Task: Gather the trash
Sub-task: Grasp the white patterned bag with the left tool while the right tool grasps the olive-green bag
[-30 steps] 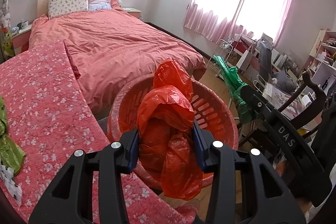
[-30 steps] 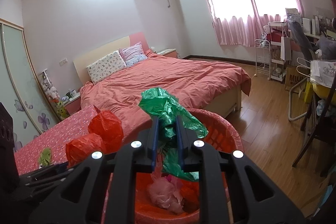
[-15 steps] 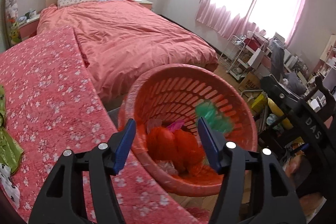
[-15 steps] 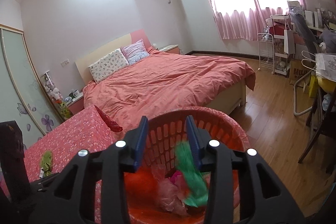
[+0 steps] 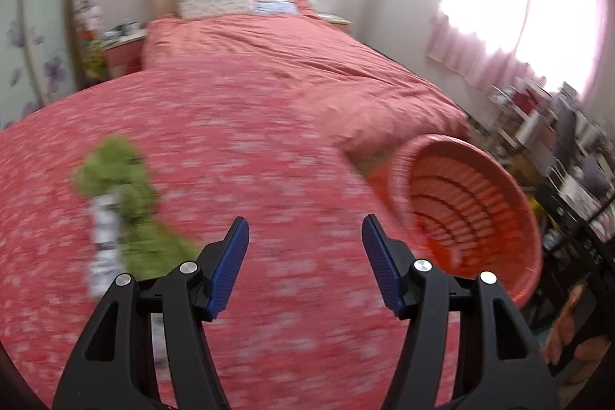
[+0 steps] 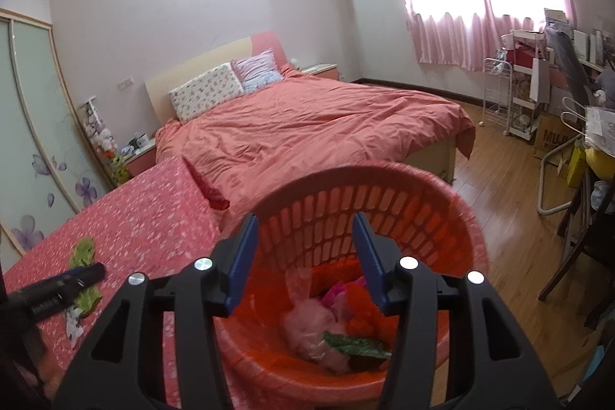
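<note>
An orange slotted basket (image 6: 384, 195) stands beside the red flowered table; it also shows at the right in the left wrist view (image 5: 511, 195). Inside lie a pink bag (image 6: 311, 329), a green bag (image 6: 357, 348) and orange plastic. My right gripper (image 6: 303, 252) is open and empty above the basket. My left gripper (image 5: 305, 260) is open and empty over the table (image 5: 230, 160), right of a crumpled green wrapper (image 5: 123, 179) with a white scrap (image 5: 103, 241). The left wrist view is blurred. The wrapper also shows in the right wrist view (image 6: 82, 252), partly behind the left gripper's fingers (image 6: 73, 279).
A bed with a coral duvet (image 6: 307, 125) lies beyond the table. Wooden floor (image 6: 499, 179), a white rack (image 6: 499, 95), cluttered shelves and a dark chair (image 6: 576, 248) are at the right. A wardrobe with flower decals (image 6: 34, 141) stands at the left.
Both grippers opened and let their bags fall into the basket: red from the left, green from the right. The left gripper then swung left over the table, towards the green wrapper.
</note>
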### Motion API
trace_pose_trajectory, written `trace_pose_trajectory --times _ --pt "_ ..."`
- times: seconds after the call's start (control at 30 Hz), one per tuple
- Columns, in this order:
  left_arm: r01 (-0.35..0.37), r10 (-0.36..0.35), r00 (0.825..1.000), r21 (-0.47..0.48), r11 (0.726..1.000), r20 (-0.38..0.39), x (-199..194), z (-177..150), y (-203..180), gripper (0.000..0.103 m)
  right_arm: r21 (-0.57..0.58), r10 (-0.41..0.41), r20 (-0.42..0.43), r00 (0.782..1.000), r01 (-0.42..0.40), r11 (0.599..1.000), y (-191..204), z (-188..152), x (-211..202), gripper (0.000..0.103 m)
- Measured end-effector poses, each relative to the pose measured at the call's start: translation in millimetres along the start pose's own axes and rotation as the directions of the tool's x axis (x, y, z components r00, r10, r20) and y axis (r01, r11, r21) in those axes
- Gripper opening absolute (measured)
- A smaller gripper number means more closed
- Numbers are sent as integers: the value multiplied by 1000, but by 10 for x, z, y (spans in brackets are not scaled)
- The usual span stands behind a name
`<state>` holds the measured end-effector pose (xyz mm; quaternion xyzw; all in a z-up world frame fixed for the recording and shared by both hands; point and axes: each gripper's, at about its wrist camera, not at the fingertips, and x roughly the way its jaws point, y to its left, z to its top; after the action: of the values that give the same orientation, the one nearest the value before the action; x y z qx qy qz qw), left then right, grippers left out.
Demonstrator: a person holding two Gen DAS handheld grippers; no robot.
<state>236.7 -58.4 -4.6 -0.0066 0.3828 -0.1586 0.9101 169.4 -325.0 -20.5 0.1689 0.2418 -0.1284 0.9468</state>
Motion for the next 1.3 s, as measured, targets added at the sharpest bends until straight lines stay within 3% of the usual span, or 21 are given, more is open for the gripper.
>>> trace_pose_trajectory --times 0.27,0.67,0.73,0.8,0.93,1.17,1.3 --pt "-157 158 987 -137 978 -5 -274 -163 863 61 -58 59 -33 998 -61 996 385 -98 9 50" --pt "-174 160 983 -168 970 -92 -67 -356 1055 34 -163 114 -82 990 -126 978 1002 -196 -49 50" --pt "-170 156 984 -189 967 -87 -54 -350 1093 18 -183 126 -89 988 -140 973 1140 -208 -44 50" --pt "-158 142 986 -213 964 -88 -71 -351 1174 16 -202 147 -102 984 -165 965 1312 -232 -32 51" --pt "-173 162 985 -238 956 -64 -229 -403 1431 16 -255 196 -133 972 -225 941 1700 -295 25 53" --pt "-251 256 966 -303 919 -24 -552 -443 2140 16 -317 260 -240 935 -329 890 2445 -493 302 53" --pt "-254 270 963 -336 907 1 -704 -461 2409 16 -336 263 -320 910 -369 867 2888 -627 533 47"
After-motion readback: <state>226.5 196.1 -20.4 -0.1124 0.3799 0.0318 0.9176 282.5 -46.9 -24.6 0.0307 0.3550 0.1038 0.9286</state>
